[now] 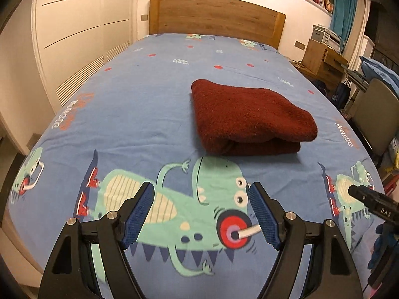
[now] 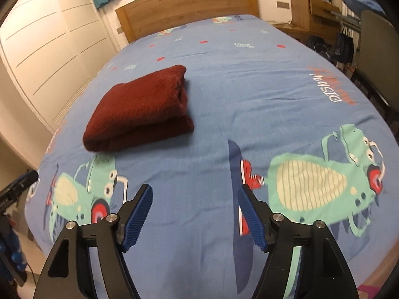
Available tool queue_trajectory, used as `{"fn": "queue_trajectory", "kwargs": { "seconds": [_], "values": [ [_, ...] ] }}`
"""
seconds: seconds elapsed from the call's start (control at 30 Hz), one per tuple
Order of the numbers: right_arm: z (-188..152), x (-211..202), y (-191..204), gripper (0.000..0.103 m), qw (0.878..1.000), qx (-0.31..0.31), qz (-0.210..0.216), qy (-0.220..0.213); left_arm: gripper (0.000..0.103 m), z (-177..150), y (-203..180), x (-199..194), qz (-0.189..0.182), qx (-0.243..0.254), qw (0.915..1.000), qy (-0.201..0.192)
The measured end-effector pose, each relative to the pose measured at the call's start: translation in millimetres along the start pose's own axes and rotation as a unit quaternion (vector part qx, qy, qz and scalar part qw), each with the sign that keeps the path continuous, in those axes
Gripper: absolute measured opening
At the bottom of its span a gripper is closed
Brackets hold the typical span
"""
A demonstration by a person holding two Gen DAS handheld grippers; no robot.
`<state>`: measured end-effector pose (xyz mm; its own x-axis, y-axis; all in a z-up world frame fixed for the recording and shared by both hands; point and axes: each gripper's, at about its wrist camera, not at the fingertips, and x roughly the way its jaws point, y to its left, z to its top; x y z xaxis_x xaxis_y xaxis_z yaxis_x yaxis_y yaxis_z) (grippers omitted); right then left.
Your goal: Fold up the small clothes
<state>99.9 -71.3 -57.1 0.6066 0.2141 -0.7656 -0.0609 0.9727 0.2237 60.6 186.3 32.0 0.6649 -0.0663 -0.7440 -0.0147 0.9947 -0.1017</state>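
Nearest the lens, the left gripper (image 1: 200, 214) and right gripper (image 2: 194, 215) hang over the bed's foot, jaws spread wide and empty, ribbed blue pads facing only the smooth cartoon-printed blue sheet (image 1: 149, 104). Beyond them the dark red fleecy garment (image 1: 245, 118) lies on the middle of the bed as a thick, soft-edged rectangle of stacked layers, touched by neither gripper. The fold appears finished, so the next move probably calls for a fresh garment, none being visible; farthest back stands the wooden headboard (image 1: 217, 16).
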Motion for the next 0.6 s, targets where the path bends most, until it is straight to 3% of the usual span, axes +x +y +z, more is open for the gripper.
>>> {"fn": "queue_trajectory", "kwargs": {
  "seconds": [0.27, 0.4, 0.6],
  "values": [
    [-32, -31, 9, 0.081, 0.999, 0.010, -0.019, -0.033, 0.074, -29, -4, -21, 0.019, 0.011, 0.9997, -0.014],
    [-41, -45, 12, 0.091, 0.998, 0.004, -0.035, -0.049, 0.074, -40, -9, -28, 0.022, 0.011, 0.9995, -0.022],
    [-49, -62, 14, 0.094, 0.996, -0.010, -0.054, -0.072, 0.074, -51, -19, -38, 0.030, 0.020, 0.9986, -0.040]
  ]
}}
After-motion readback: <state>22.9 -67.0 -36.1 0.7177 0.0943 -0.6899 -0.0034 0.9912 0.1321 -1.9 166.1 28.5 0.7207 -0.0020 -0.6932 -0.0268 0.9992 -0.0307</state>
